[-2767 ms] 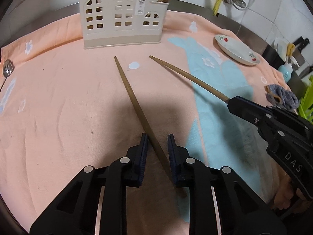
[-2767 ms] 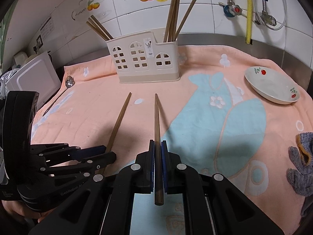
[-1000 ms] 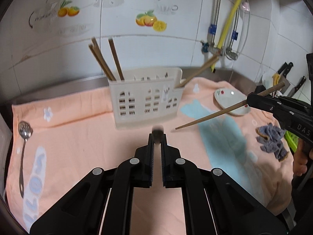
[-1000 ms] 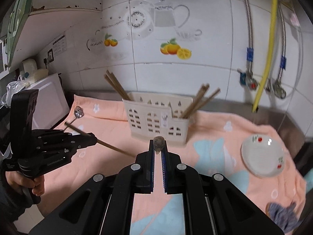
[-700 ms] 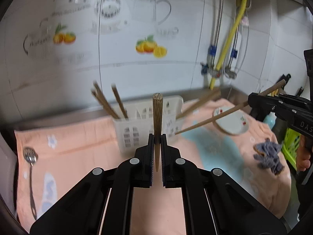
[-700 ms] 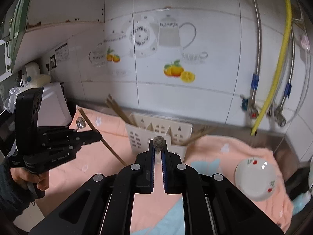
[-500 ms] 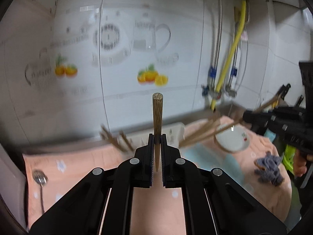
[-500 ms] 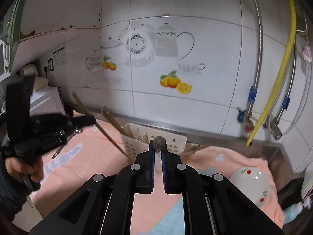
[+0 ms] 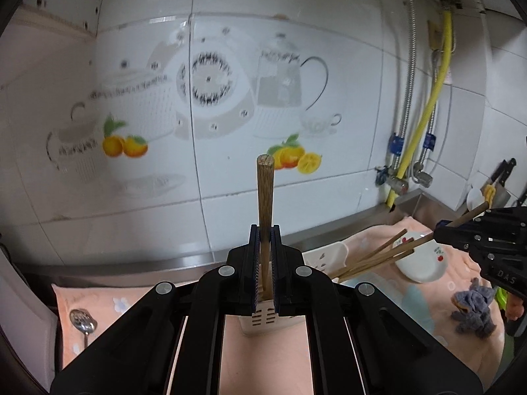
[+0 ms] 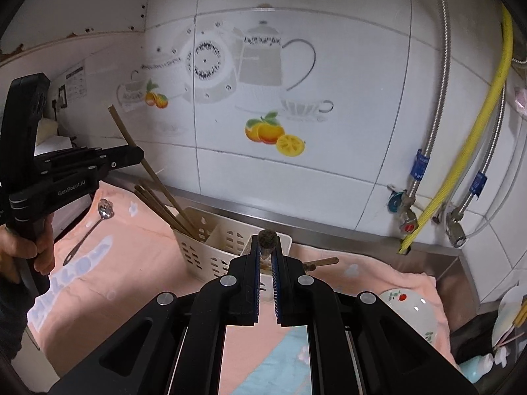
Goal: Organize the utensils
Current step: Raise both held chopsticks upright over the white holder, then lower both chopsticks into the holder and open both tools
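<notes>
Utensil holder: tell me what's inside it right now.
The utensil holder has brown chopsticks leaning out of its left compartment. The right gripper covers much of the right compartments, so their contents are unclear.

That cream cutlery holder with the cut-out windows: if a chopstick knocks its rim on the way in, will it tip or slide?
The cutlery holder looks like thin, perforated plastic, so probably light and easy to nudge. It stands on the soft peach towel, which may grip it somewhat, though unevenly. The chopsticks leaning out of its left compartment put weight high up, so a sideways knock could tip it.

Even light, perhaps slight blur
</notes>
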Action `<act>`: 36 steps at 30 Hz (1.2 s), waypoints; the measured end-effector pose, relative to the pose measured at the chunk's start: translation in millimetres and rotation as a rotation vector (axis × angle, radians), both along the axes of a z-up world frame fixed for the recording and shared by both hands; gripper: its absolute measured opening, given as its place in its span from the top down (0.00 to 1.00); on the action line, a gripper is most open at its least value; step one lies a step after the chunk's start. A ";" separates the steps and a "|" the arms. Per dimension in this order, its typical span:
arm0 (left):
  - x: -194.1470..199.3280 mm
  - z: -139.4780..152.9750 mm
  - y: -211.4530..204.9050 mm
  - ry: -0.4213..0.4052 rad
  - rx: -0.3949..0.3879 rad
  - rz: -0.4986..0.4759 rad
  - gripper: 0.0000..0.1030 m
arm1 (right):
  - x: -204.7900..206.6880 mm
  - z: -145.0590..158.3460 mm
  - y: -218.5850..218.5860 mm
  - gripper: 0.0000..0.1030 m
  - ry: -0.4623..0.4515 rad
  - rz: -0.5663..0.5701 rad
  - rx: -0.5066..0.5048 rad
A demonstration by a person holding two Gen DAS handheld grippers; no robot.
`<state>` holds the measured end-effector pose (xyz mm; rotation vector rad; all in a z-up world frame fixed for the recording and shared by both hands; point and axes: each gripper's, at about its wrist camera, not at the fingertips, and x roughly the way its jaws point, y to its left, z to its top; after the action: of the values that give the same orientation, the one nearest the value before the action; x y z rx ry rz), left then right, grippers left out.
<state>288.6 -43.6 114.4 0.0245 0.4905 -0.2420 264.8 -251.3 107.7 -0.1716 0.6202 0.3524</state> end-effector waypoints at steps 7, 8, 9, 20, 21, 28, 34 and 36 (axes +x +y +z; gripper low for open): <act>10.2 -15.2 4.2 0.047 -0.015 -0.001 0.94 | 18.0 -22.1 6.8 0.94 0.056 0.002 0.008; 10.5 -16.4 4.8 0.052 -0.018 -0.004 0.94 | 19.8 -24.3 7.7 0.94 0.060 0.001 0.007; 10.0 -17.3 5.5 0.051 -0.016 0.004 0.94 | 22.2 -27.8 8.9 0.94 0.067 0.004 0.011; -5.6 -10.0 9.0 0.004 -0.020 0.029 0.51 | 22.6 -29.4 6.4 0.87 0.052 -0.004 0.042; -7.6 -8.6 9.0 0.000 -0.022 0.028 0.47 | 20.6 -28.4 5.5 0.82 0.048 -0.005 0.045; -33.9 -6.4 9.0 -0.034 -0.011 0.032 0.24 | -4.2 -25.1 2.9 0.59 0.008 -0.006 0.066; -59.5 -14.0 10.5 -0.050 0.008 0.043 0.08 | -31.4 -31.6 4.9 0.40 -0.022 -0.008 0.074; -67.5 -17.6 12.0 -0.051 0.006 0.046 0.06 | -41.9 -35.5 6.3 0.33 -0.033 -0.009 0.074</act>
<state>221.2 -31.7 96.8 0.0253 0.4408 -0.1940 222.9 -245.0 72.2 -0.1036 0.5747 0.3624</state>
